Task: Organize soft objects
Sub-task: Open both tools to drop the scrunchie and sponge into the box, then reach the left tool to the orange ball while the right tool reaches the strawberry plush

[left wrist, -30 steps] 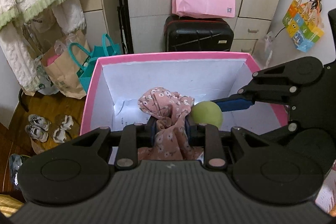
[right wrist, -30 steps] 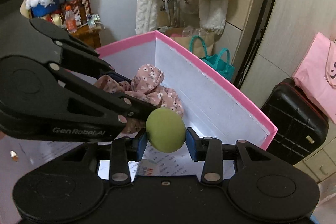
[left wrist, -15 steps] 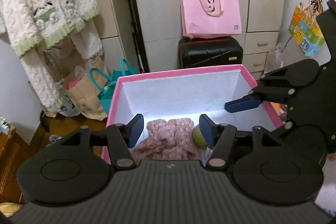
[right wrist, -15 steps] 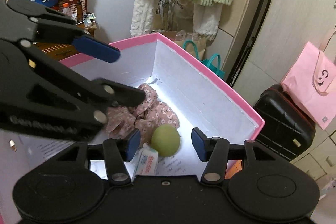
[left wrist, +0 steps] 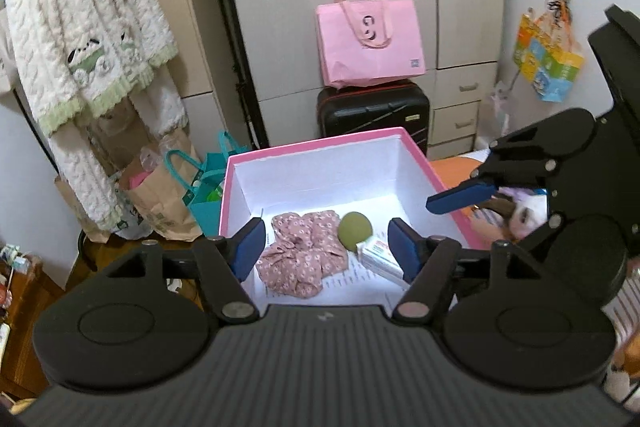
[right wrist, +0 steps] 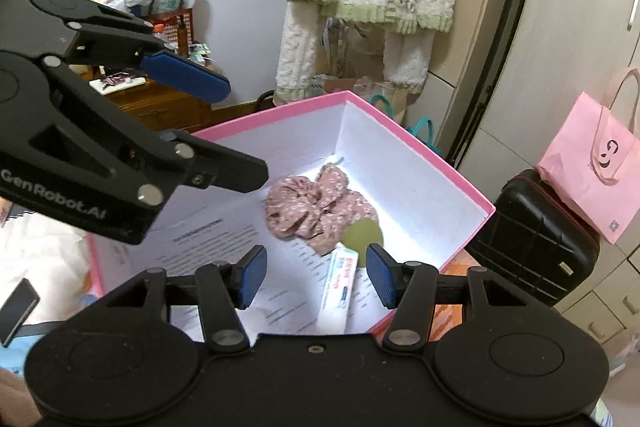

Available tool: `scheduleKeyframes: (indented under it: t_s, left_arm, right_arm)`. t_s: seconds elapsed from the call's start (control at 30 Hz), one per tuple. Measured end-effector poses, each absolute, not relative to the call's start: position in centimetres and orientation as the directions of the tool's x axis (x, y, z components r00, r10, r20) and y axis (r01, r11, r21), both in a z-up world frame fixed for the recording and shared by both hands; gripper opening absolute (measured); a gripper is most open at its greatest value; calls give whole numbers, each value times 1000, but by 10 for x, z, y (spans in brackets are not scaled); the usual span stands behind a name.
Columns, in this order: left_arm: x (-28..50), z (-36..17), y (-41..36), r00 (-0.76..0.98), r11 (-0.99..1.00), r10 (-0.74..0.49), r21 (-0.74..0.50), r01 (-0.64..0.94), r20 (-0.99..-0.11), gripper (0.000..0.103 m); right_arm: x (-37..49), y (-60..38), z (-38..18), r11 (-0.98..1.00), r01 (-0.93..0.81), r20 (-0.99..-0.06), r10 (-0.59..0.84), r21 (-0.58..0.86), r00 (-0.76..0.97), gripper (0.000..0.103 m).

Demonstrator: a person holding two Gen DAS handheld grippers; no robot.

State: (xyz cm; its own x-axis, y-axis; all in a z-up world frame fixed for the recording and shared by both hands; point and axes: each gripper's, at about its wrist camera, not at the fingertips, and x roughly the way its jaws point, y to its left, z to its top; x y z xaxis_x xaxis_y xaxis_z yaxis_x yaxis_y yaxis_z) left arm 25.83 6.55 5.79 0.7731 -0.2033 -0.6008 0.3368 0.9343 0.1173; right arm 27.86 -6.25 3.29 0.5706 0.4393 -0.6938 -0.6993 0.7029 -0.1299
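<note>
A pink box with white walls (left wrist: 320, 147) holds a pink floral cloth (left wrist: 300, 259), a green ball (left wrist: 355, 230) and a small white carton (left wrist: 380, 259), all lying on printed paper on its floor. My left gripper (left wrist: 326, 247) hovers above the box's near side. Its jaws are opening and nothing is between them. From the right wrist, the cloth (right wrist: 316, 203), ball (right wrist: 366, 233) and carton (right wrist: 338, 283) lie below my right gripper (right wrist: 316, 277), which is open and empty. The left gripper (right wrist: 216, 127) hangs over the box's left edge.
A pink tote (left wrist: 370, 39) rests on a black suitcase (left wrist: 372, 115) behind the box. A white fleece garment (left wrist: 88, 39) hangs at the left above paper and teal bags (left wrist: 176, 195). Plush toys (left wrist: 520, 211) lie on the right. A wooden dresser (right wrist: 152, 103) stands farther back.
Both grippers let go, the left of the floral cloth and the right of the green ball. Both rose and drew back, and the cloth and ball now rest on the box floor.
</note>
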Motion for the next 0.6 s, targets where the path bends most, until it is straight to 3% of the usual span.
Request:
scheduleKeyframes:
  t_s: [0.23,0.33,0.47,0.6]
  left_arm:
    - [227,68,70,729,915,-265,75,397,-631,69]
    - [212,75,69,714,904,-285,68,422,-640,69]
    - [194,86,69,640,875,-384,-40,483,-665,69]
    - [167,95,55,639,862,-405,-39,506,-654,69]
  right_arm:
    - [251,-77,50,696,-710,-675,471,-111,568,60]
    - [239,-94,61,690,-722,-665,520,-43,537,60]
    - [218,-130,73,707,-707,-639,548,10,539,60]
    - [197,-171,77,724,-688,-627,560,53,542,60]
